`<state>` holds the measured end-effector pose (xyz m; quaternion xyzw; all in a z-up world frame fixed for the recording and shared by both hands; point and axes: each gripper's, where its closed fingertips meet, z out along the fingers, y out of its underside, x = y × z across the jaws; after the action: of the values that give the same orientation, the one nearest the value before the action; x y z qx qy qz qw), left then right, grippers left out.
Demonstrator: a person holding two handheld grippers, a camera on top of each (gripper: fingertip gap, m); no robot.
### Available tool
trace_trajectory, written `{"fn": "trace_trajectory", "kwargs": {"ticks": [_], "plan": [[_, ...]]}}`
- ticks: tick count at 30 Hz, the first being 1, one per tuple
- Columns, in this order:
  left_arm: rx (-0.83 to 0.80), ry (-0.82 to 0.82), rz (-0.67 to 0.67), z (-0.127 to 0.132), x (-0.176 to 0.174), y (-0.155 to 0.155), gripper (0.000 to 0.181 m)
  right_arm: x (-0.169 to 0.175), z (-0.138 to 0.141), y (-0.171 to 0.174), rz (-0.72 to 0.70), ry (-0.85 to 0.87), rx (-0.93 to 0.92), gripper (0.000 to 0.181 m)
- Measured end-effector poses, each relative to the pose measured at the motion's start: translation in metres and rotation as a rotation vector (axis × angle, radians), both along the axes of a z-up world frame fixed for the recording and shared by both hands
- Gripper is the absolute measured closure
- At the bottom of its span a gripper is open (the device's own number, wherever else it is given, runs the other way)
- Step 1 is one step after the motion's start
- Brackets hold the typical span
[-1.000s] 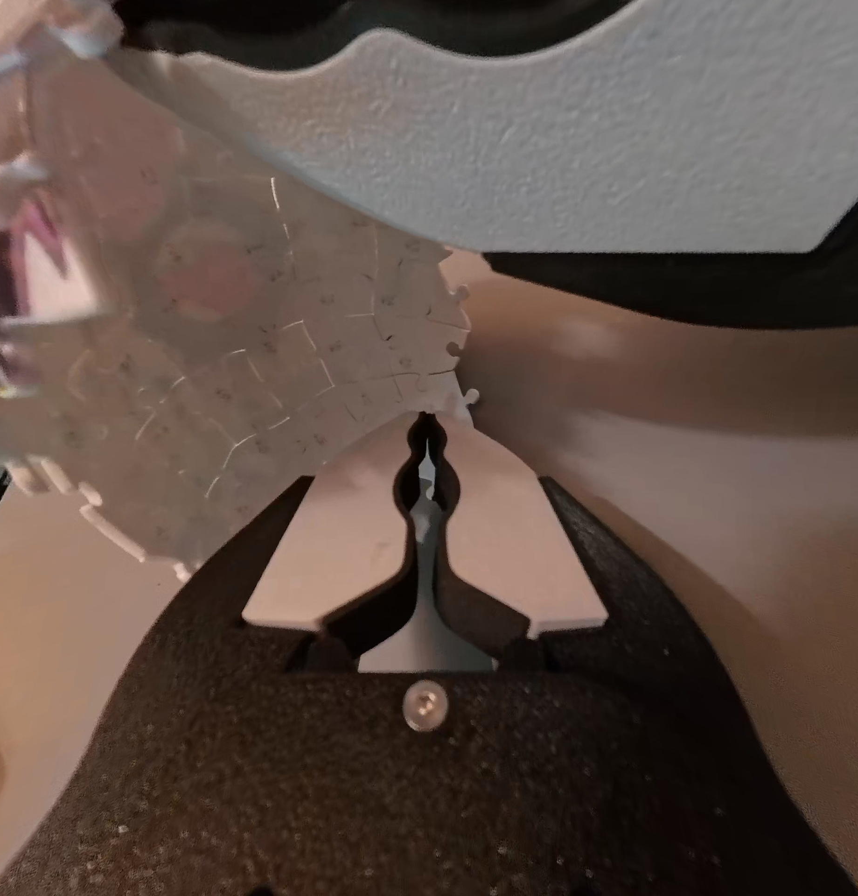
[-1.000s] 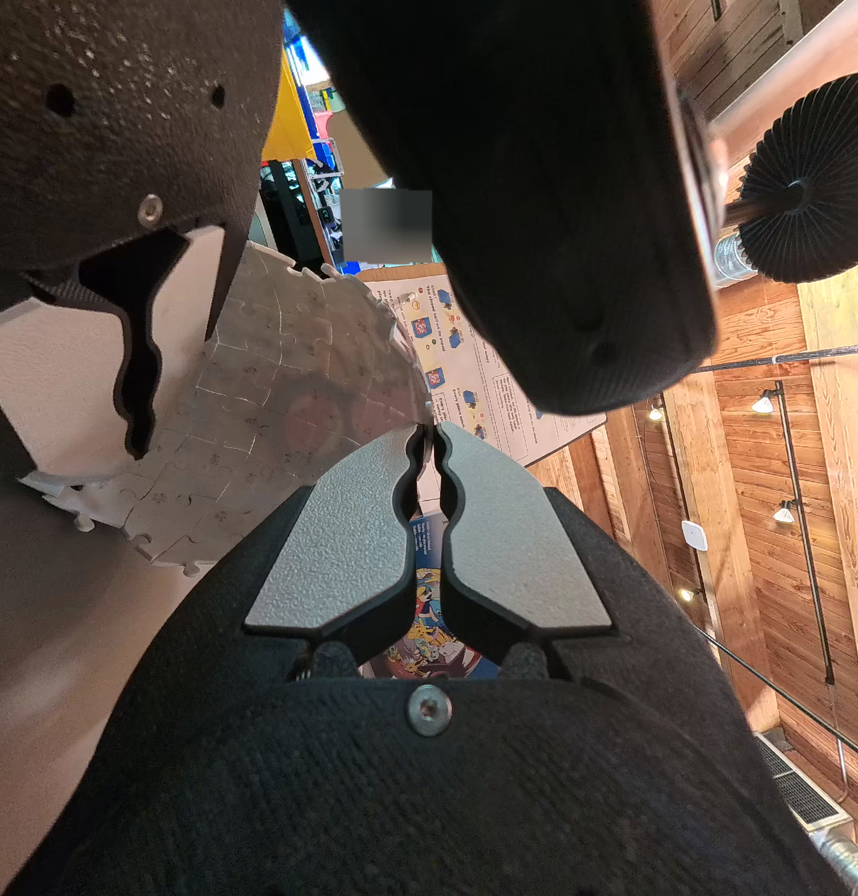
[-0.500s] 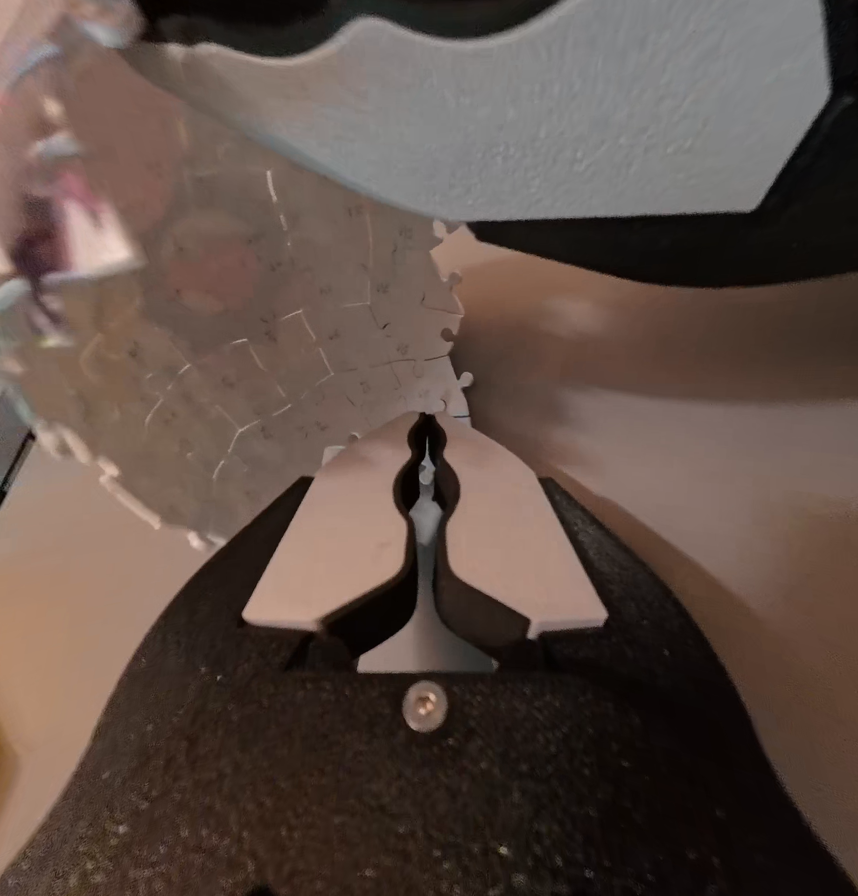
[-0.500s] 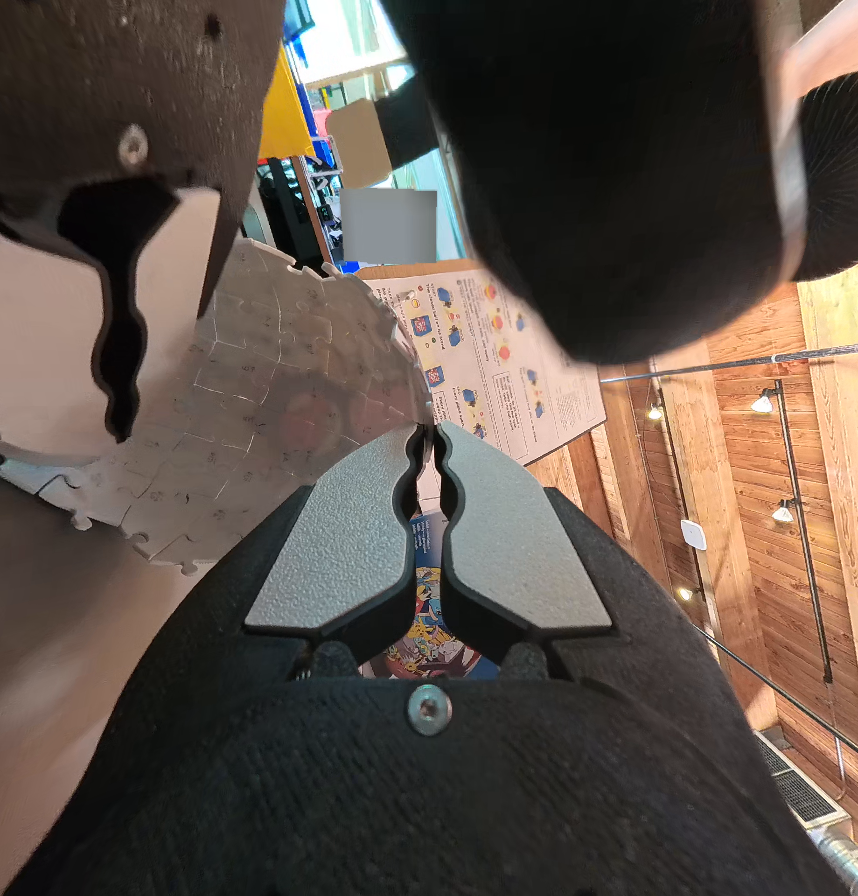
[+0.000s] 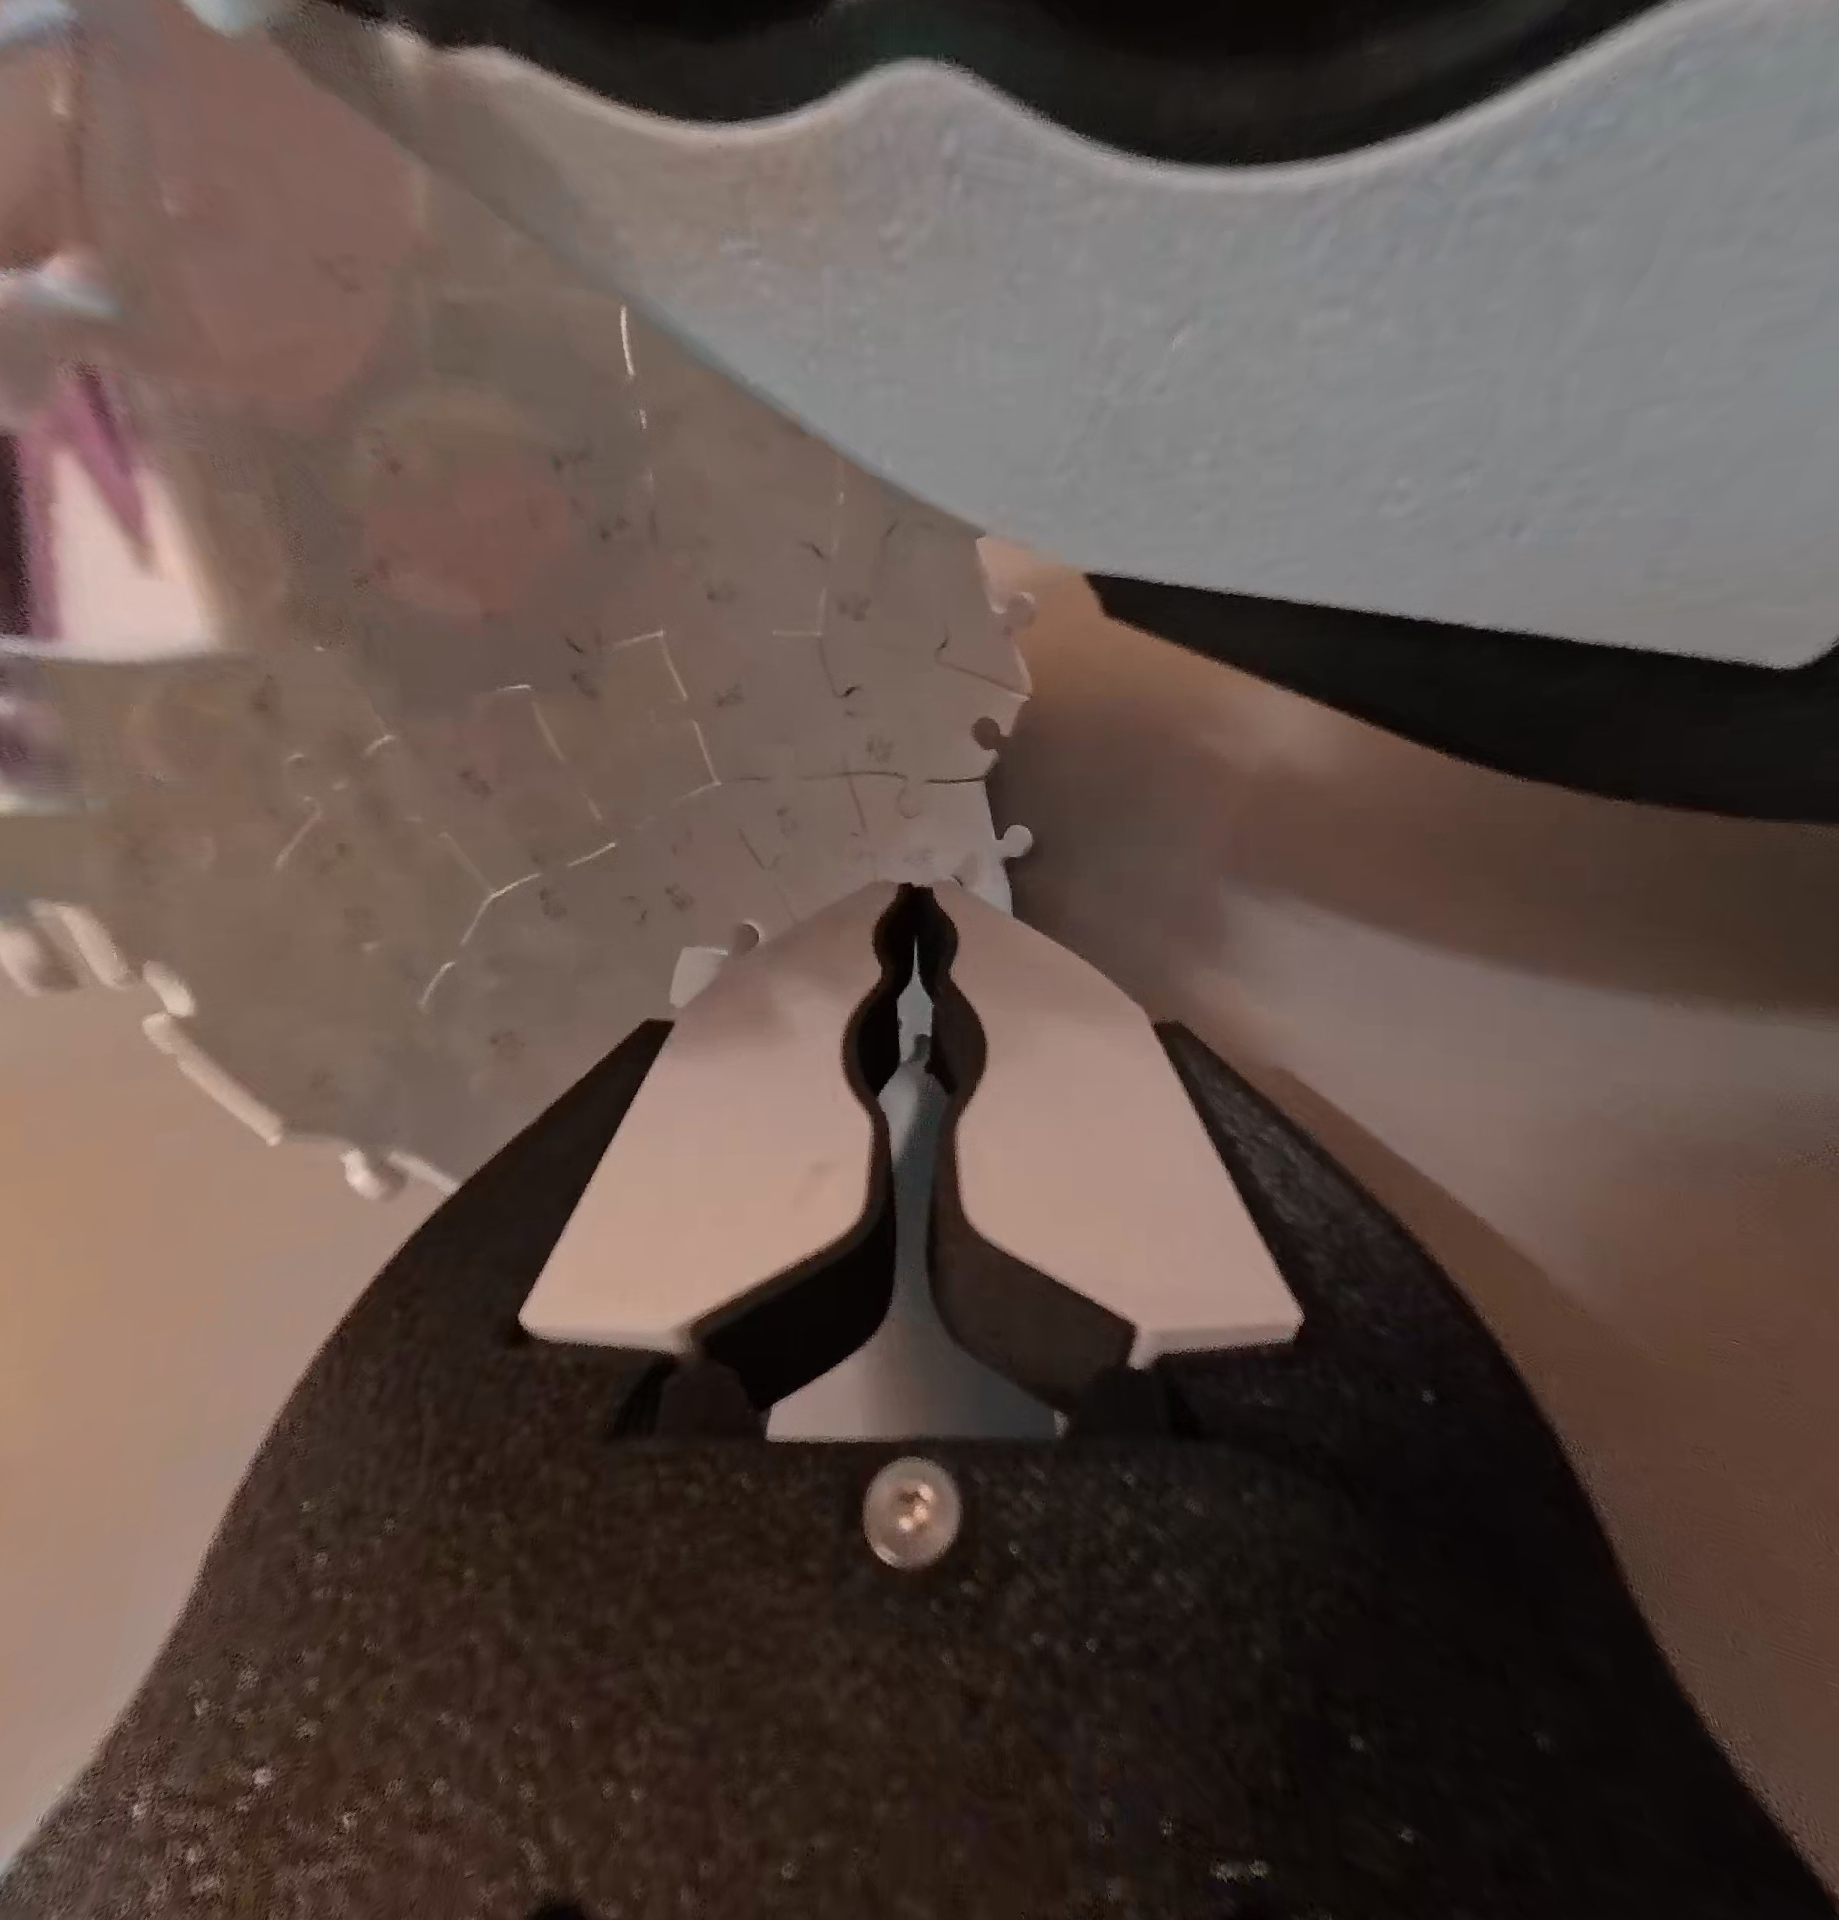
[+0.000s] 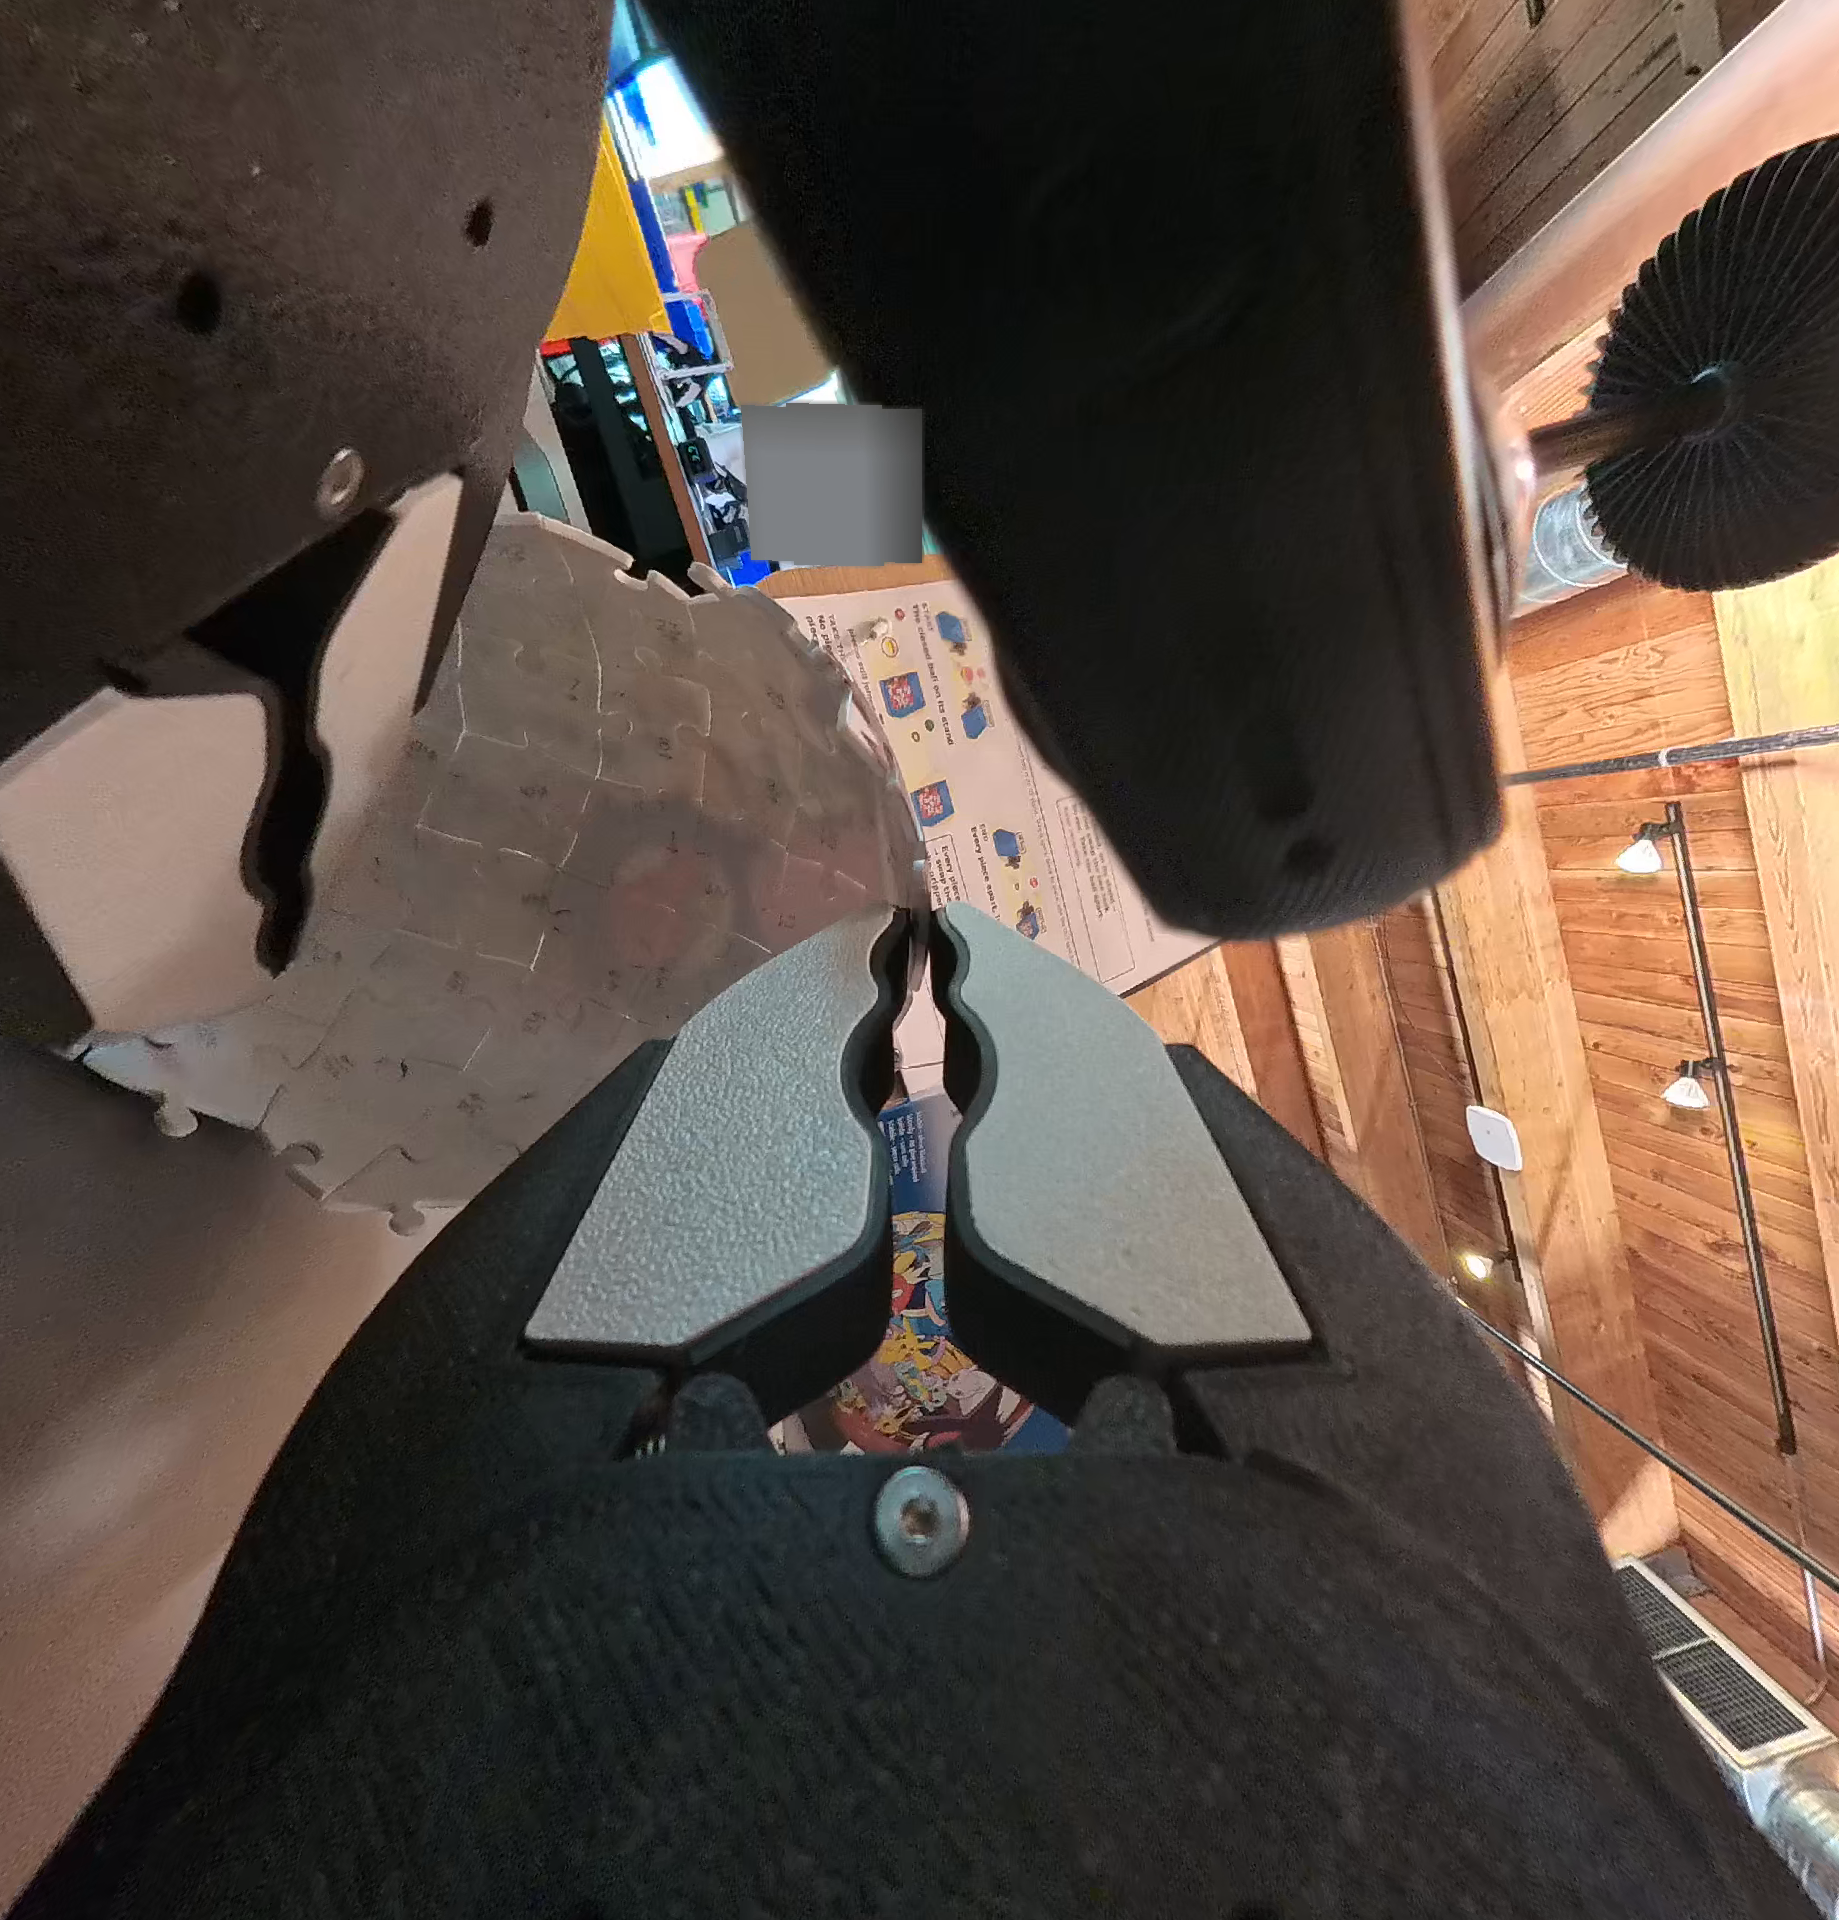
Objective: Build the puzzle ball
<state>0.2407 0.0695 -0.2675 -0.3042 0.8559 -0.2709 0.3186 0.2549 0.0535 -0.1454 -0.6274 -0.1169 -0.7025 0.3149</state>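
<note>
In the left wrist view the left gripper [image 5: 917, 902] has its two pale fingers pressed together at the tips, pinching the lower right edge of the puzzle ball section [image 5: 624, 790], a curved shell of interlocked pieces seen from its plain grey inner side, with tabs sticking out along its rim. Just above it, across the top of that view, lies a broad pale finger of the right gripper [image 5: 1310, 364], close over the shell. In the right wrist view the right gripper [image 6: 920, 925] likewise has its fingers nearly closed, the tips nipping the right edge of the same shell [image 6: 603, 862], which is held up in the air between the two tools. The left gripper [image 6: 271, 935] shows at the far left of this view, clamped on the shell's opposite edge. Behind the shell stands a printed instruction sheet [image 6: 998, 790], and farther off a wooden plank wall [image 6: 1621, 1039] with small lamps [image 6: 1639, 854] and a black pleated round fan shape [image 6: 1746, 374].
</note>
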Motion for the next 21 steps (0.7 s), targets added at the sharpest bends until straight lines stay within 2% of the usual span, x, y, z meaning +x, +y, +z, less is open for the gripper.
{"fn": "trace_trajectory", "kwargs": {"ticks": [6, 12, 18, 21], "plan": [[0.056, -0.02, -0.019, -0.0012, 0.0031, 0.0009, 0.181, 0.0005, 0.0001, 0.0008, 0.003, 0.003, 0.006, 0.178], [0.157, -0.025, -0.096, -0.0046, 0.0033, -0.0015, 0.181, 0.0003, 0.0003, 0.0005, 0.004, 0.004, 0.011, 0.177], [0.169, -0.037, -0.101, -0.004, 0.003, -0.001, 0.181, -0.0007, 0.0003, 0.0016, 0.006, 0.002, 0.01, 0.177], [0.114, -0.099, -0.064, 0.0037, 0.0021, 0.0021, 0.181, -0.0002, 0.0002, 0.0005, 0.002, 0.002, 0.008, 0.178]]}}
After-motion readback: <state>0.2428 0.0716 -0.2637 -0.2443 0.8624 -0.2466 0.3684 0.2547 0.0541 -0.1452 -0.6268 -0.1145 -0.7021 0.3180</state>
